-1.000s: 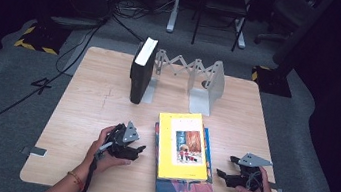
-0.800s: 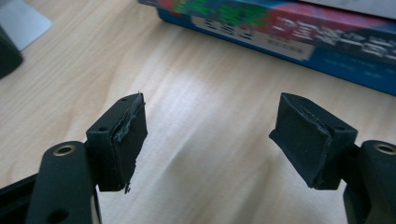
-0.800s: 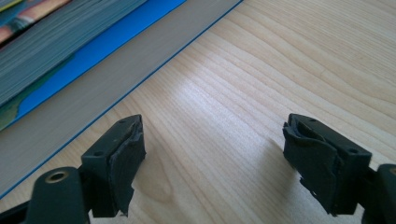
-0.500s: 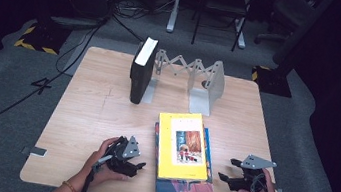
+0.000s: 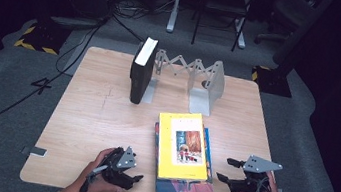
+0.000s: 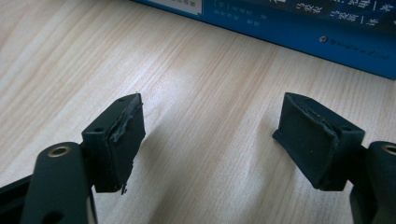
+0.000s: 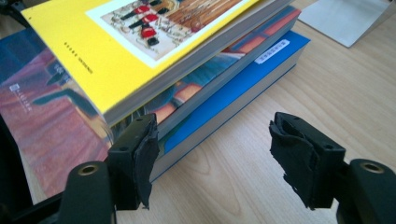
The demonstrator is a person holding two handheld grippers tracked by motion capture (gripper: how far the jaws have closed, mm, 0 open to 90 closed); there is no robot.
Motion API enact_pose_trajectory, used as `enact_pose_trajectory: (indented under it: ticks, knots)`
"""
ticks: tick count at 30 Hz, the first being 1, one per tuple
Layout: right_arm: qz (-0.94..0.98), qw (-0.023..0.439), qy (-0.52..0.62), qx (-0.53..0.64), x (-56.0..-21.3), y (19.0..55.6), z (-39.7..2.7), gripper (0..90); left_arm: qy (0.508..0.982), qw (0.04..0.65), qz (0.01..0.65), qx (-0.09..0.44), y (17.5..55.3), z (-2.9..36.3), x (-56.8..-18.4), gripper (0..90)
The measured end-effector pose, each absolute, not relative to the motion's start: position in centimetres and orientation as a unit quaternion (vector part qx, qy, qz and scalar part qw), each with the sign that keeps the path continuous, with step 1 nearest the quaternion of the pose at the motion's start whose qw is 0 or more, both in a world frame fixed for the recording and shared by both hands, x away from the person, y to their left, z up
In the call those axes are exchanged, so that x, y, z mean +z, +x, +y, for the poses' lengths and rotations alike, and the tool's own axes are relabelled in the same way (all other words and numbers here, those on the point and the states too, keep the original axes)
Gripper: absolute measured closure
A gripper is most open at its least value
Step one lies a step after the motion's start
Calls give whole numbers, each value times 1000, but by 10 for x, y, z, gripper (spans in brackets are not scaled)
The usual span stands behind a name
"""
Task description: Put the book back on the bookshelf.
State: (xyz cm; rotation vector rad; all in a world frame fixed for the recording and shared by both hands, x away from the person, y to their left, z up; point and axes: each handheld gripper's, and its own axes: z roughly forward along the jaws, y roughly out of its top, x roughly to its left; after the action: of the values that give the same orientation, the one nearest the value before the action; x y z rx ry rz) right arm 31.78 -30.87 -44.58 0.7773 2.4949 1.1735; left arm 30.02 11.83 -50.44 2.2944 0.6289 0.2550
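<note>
Both grippers are parked either side of the book stack (image 5: 183, 153) in the lower middle of the high view, yellow book (image 5: 183, 144) on top. Compared with a second ago, the left gripper (image 5: 132, 177) has slid in toward the stack's left edge and dropped a bit; its jaws have just been opening and stand wide with only bare table (image 6: 196, 93) between them, the blue book (image 6: 327, 28) just ahead at the top of its own view. The right gripper (image 5: 222, 170) has lifted off the table at the lower right; its jaws have just been closing but they're still apart, holding nothing, stack edge right in front. Looks like a two-sided pickup is coming, probably headed for the bookend rack (image 5: 196, 77) up top beside the black book (image 5: 141, 72).
</note>
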Motion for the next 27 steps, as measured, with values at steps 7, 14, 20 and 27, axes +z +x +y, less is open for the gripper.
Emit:
enact_pose_trajectory:
  ticks: [7,14,20,27]
  knots:
    - [859,139,257,420,-429,315,-296,325,892,363,253,95,305,122,-505,189]
    - [864,144,239,418,-417,315,-277,321,892,363,251,94,305,122,-505,179]
    - [878,134,222,401,-414,317,-256,319,892,363,251,94,305,122,-505,179]
    - [893,102,230,373,-422,326,-244,310,891,360,258,97,305,121,-505,171]
